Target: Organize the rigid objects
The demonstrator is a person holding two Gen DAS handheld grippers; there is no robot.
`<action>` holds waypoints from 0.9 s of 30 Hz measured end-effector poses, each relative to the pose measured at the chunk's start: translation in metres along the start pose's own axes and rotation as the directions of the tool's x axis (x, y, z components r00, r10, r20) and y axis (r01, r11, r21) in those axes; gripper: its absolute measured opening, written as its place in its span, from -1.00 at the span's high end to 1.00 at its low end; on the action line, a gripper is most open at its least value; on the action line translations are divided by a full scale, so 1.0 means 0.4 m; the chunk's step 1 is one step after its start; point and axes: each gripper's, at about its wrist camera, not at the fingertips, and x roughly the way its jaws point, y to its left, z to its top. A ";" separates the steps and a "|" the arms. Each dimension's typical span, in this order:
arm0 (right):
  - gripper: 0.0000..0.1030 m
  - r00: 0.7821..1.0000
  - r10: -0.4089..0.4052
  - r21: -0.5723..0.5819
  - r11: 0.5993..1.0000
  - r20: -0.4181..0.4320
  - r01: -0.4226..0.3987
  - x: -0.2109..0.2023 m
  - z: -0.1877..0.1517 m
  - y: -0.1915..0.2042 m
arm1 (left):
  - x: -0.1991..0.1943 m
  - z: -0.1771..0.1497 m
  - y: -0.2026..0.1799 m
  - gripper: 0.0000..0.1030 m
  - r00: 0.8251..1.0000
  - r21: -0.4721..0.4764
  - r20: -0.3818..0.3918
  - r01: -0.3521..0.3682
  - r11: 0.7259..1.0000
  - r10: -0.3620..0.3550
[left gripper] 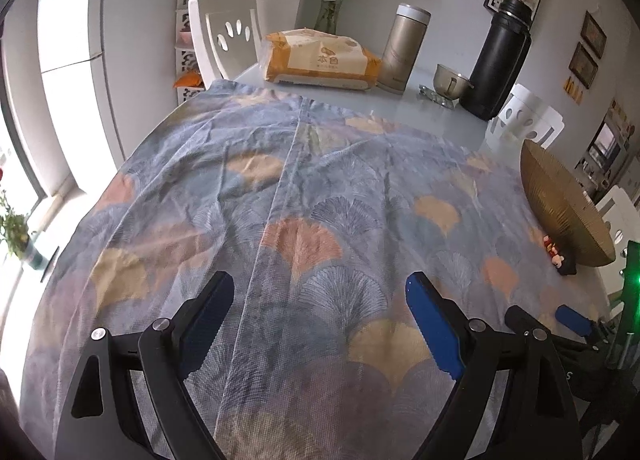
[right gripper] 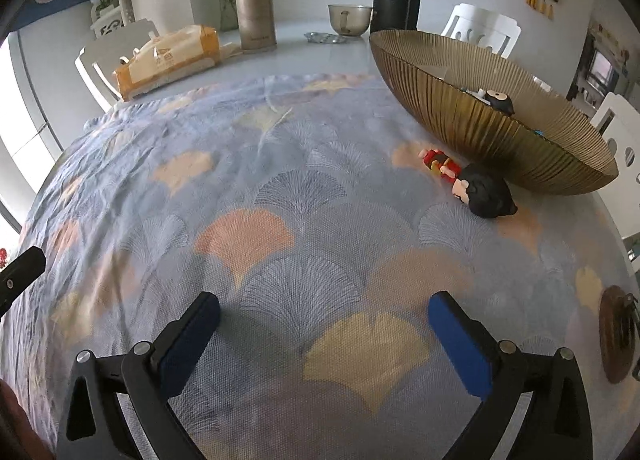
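Figurine lying on its side on patterned cloth near tabletop's right edge, touching or just beside ribbed gold bowl, partly tucked under its flaring rim. Left gripper hovering over bare cloth, jaws spread wide, holding nothing. Right gripper likewise gaping, empty, well short of toy. Second dark toy sitting inside bowl. Risks: fingers knocking overhanging rim while reaching under, tipping or sliding bowl; rounded head rolling out of pinch; pads snagging loose cloth.
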 end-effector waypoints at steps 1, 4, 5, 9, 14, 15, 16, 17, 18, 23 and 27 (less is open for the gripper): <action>-1.00 1.000 0.000 0.000 1.000 0.000 0.000 0.000 0.000 0.000 | 0.001 0.001 -0.003 -0.69 1.000 0.007 0.000 -0.002 1.000 0.002; -1.00 1.000 0.000 0.000 1.000 0.000 0.000 0.000 0.000 0.000 | 0.000 -0.003 -0.021 -0.69 1.000 0.049 0.008 -0.026 0.998 0.026; -1.00 1.000 0.000 0.000 1.000 0.000 0.000 0.000 0.000 0.000 | -0.002 -0.005 -0.025 -0.69 0.999 0.059 0.013 -0.032 0.998 0.032; -1.00 1.000 0.000 0.000 1.000 0.000 0.000 0.000 0.000 0.000 | -0.002 -0.007 -0.031 -0.69 0.999 0.076 0.016 -0.044 0.996 0.043; -1.00 1.000 0.000 0.000 1.000 0.000 0.000 0.000 0.000 0.000 | 0.009 -0.005 -0.047 -0.69 0.998 0.107 0.013 -0.061 0.992 0.060; -1.00 1.000 0.000 0.000 1.000 0.000 0.000 0.001 0.000 0.001 | 0.010 -0.007 -0.053 -0.69 0.998 0.121 0.013 -0.068 0.990 0.067; -1.00 1.000 0.000 0.000 1.000 0.000 0.000 0.001 0.001 0.000 | 0.009 -0.009 -0.059 -0.69 0.997 0.135 0.019 -0.074 0.988 0.072; -1.00 1.000 0.000 0.000 1.000 0.000 0.000 0.002 0.001 0.000 | 0.007 -0.011 -0.064 -0.69 0.997 0.146 0.025 -0.080 0.986 0.077; -1.00 1.000 0.000 0.000 1.000 0.000 0.000 0.002 0.000 0.000 | 0.005 -0.012 -0.068 -0.69 0.996 0.155 0.031 -0.086 0.984 0.082; -1.00 1.000 0.000 -0.001 1.000 0.001 0.000 0.002 0.000 0.000 | 0.006 -0.014 -0.075 -0.69 0.994 0.169 0.033 -0.104 0.980 0.099; -1.00 1.000 0.000 -0.001 1.000 0.001 0.000 0.002 0.001 0.000 | 0.010 -0.008 -0.055 -0.69 0.996 0.128 0.022 -0.093 0.987 0.091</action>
